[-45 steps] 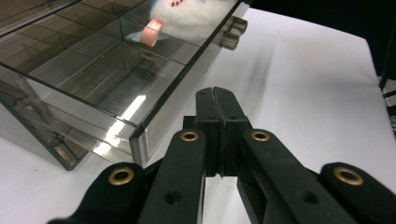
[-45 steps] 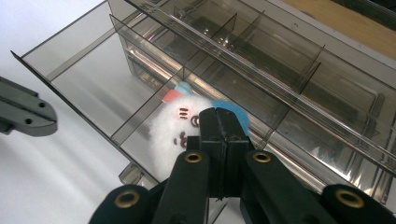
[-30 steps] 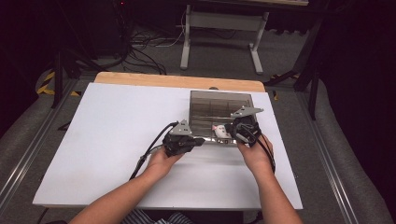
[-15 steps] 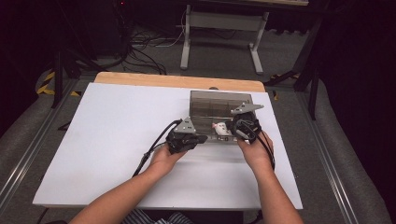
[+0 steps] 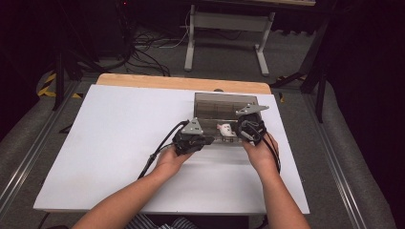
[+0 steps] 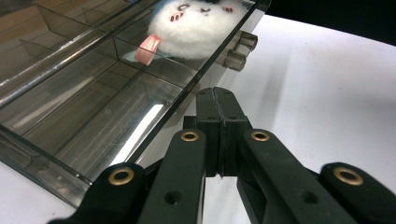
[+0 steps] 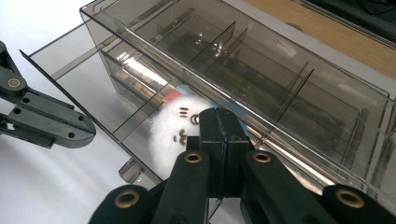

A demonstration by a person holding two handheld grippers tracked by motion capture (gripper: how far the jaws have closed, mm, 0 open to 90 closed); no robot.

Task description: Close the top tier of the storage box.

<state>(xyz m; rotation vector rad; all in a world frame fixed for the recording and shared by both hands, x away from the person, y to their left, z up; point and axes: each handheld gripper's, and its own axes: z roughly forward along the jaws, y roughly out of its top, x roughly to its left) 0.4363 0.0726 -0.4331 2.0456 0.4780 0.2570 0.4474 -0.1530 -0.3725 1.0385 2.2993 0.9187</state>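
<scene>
A smoky clear plastic drawer box point(image 5: 224, 101) point(image 7: 280, 70) stands on the white table, its divided drawer point(image 6: 116, 107) point(image 7: 93, 79) pulled out toward me. A white fluffy toy point(image 5: 224, 129) point(image 6: 196, 25) point(image 7: 168, 137) with a pink tag lies in the drawer near its front wall. My left gripper point(image 5: 208, 140) point(image 6: 215, 93) is shut and empty, its tip at the drawer's front wall, a little short of the two handle knobs point(image 6: 239, 49). My right gripper point(image 5: 240, 134) point(image 7: 215, 114) is shut with nothing between the jaws, its tip just over the toy; I cannot tell if it touches.
The table point(image 5: 114, 143) lies open and white to the left and in front of the box. A wooden strip point(image 5: 181, 83) runs along its far edge. Cables trail from both grippers toward me. Dark floor and a desk frame point(image 5: 224, 38) lie beyond.
The left gripper has crept slightly right toward the drawer front. The right gripper has stayed where it was. Both jaws remain shut.
</scene>
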